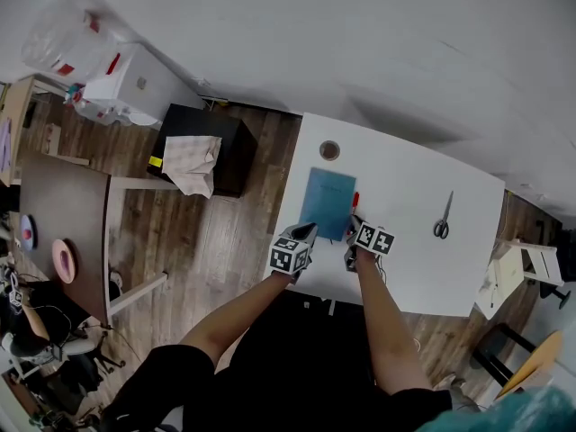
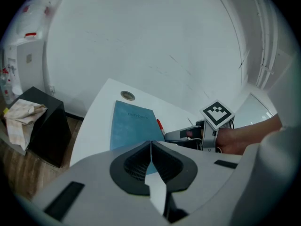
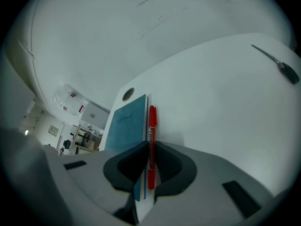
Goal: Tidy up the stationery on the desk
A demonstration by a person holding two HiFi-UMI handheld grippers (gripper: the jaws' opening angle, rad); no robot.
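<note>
A blue notebook (image 1: 326, 202) lies near the left end of the white desk (image 1: 405, 250). A red pen (image 3: 151, 126) lies along its right edge. My right gripper (image 3: 149, 147) is shut on the lower part of that pen, which runs up between the pads. In the head view the right gripper (image 1: 353, 227) sits at the pen's (image 1: 355, 200) near end. My left gripper (image 2: 150, 144) is shut with nothing seen between its jaws, over the notebook's (image 2: 130, 125) near edge. Grey scissors (image 1: 443, 218) lie apart on the right.
A round cable hole (image 1: 329, 149) sits in the desk beyond the notebook. On the floor to the left stands a black box (image 1: 225, 142) with a cloth (image 1: 190, 162) on it. A brown table (image 1: 63, 214) stands further left. A person's arms reach in from below.
</note>
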